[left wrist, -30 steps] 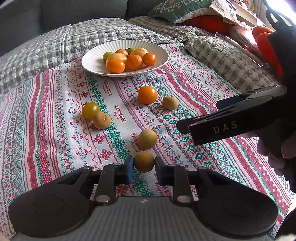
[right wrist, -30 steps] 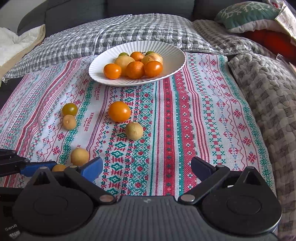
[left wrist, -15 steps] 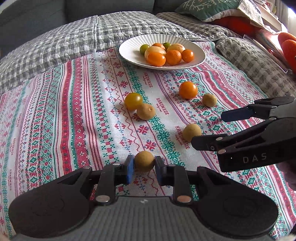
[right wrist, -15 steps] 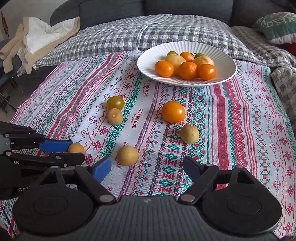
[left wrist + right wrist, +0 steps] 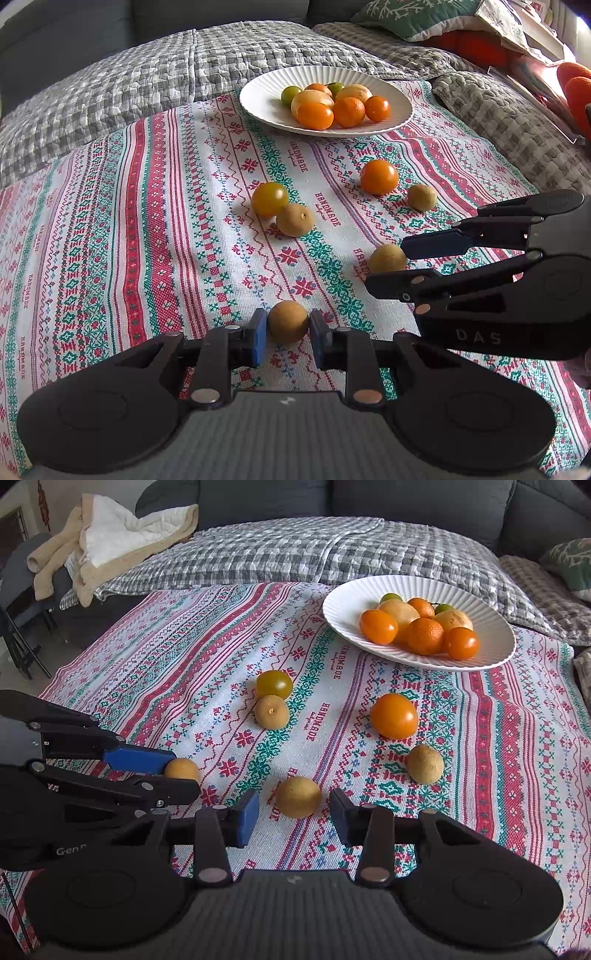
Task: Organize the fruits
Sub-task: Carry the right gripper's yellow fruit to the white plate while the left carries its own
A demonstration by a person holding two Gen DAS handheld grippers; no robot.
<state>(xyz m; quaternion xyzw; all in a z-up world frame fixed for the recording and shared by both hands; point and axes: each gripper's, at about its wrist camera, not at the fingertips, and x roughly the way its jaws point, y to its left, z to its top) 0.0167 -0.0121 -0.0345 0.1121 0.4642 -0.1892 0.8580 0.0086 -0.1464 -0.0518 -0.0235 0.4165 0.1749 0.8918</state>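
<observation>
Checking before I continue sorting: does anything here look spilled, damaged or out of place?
Nothing is spilled or damaged. Five fruits lie loose on the tablecloth outside the white plate, such as the orange tomato; a sixth sits in the left gripper.

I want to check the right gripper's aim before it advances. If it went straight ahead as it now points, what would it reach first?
Probably the tan round fruit lying on the cloth between the open right gripper fingers; beyond it the patterned cloth looks bare for a stretch.

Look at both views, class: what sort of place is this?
Probably a home living room: a grey sofa behind, a checked quilt, and fruit on an embroidered cloth.
</observation>
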